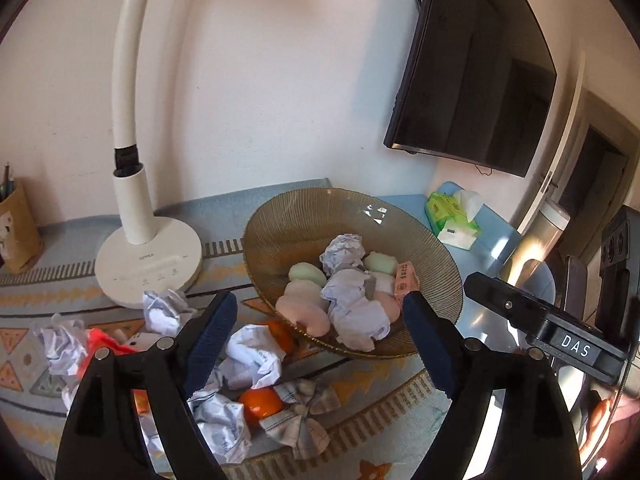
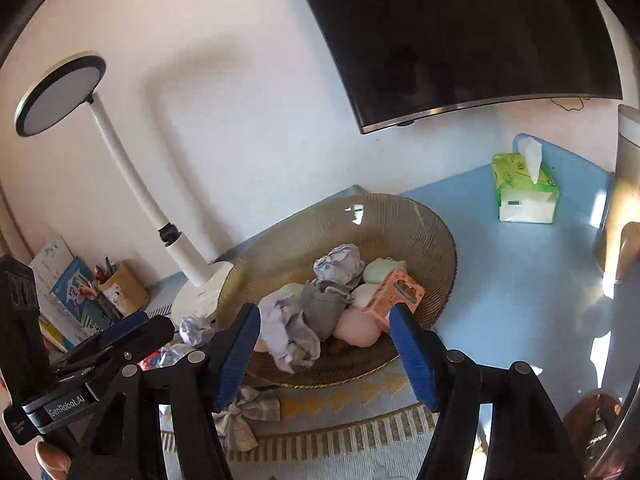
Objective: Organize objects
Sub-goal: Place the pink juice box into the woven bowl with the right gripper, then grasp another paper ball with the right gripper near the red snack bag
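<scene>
A ribbed amber glass bowl [image 1: 280,224] [image 2: 400,216] holds crumpled paper balls [image 1: 342,254] [image 2: 340,262], pastel soft rounds [image 1: 308,274] [image 2: 356,330] and a small pink box [image 1: 404,280] [image 2: 396,292]. On the patterned mat in front lie more paper balls [image 1: 254,354], two oranges [image 1: 262,402], a checked fabric bow [image 1: 300,416] [image 2: 240,416] and a red item [image 1: 98,344]. My left gripper [image 1: 320,344] is open and empty above the mat, just before the bowl. My right gripper [image 2: 324,352] is open and empty over the bowl's near rim.
A white desk lamp [image 1: 148,264] [image 2: 200,284] stands left of the bowl. A green tissue pack [image 1: 452,216] [image 2: 524,188] lies on the blue surface at right. A pencil holder [image 2: 122,290] and books sit far left. A wall screen [image 1: 472,64] hangs above.
</scene>
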{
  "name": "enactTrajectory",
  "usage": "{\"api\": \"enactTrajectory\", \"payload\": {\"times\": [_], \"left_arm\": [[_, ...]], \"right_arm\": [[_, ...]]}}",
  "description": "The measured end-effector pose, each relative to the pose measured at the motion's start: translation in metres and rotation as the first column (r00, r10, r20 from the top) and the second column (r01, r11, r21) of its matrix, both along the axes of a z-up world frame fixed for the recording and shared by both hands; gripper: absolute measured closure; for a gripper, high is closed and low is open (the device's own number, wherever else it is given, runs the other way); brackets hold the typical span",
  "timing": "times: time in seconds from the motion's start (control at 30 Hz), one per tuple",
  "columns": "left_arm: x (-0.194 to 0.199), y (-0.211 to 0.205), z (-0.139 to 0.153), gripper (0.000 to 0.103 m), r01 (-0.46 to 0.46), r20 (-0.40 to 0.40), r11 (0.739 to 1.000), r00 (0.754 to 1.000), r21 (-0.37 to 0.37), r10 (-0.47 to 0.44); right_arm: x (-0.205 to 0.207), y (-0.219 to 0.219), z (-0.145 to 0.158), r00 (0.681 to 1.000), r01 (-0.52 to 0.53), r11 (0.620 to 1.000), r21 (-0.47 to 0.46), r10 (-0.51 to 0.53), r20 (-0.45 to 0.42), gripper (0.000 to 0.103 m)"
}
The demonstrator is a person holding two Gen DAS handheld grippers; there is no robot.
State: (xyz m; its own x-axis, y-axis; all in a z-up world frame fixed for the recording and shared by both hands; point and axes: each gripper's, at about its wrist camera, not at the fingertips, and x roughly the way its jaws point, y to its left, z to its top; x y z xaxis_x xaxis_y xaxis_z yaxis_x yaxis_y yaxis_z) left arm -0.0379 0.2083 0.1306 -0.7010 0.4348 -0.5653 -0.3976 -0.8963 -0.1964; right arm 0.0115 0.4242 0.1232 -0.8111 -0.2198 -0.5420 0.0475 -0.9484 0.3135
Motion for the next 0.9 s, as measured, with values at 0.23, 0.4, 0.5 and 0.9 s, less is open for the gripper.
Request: {"api": "enactTrajectory", "payload": {"times": [0.23,0.4,0.5,0.9], "left_arm": [[0.079,-0.117,-0.016,0.001,-0.307,-0.068,0.951,0.950,-0.027,0.304],[0.085,-0.181,-0.067,0.001,-0.441,0.009,0.894,0.896,-0.079,0.443],[0.085,-0.195,-0.083,0.001,-0.460,0.013,0.886,0.887,-0.048,0.461],[0.083,-0.190,-0.088,0.001,-0.441,0.040,0.895,0.895,-0.067,0.444]], "right_arm": [[0.041,-0.079,-0.040,0.988,-0.151,0.987,0.053,0.152,-0.011,0.020],[0.037,-0.109,-0.082,0.981,-0.188,0.980,0.064,0.184,0.057,0.020],[0.035,-0.113,-0.084,0.983,-0.178,0.978,0.110,0.172,0.057,0.019],[0.032,-0.130,-0.091,0.983,-0.176,0.959,0.223,0.159,0.096,0.015]]}}
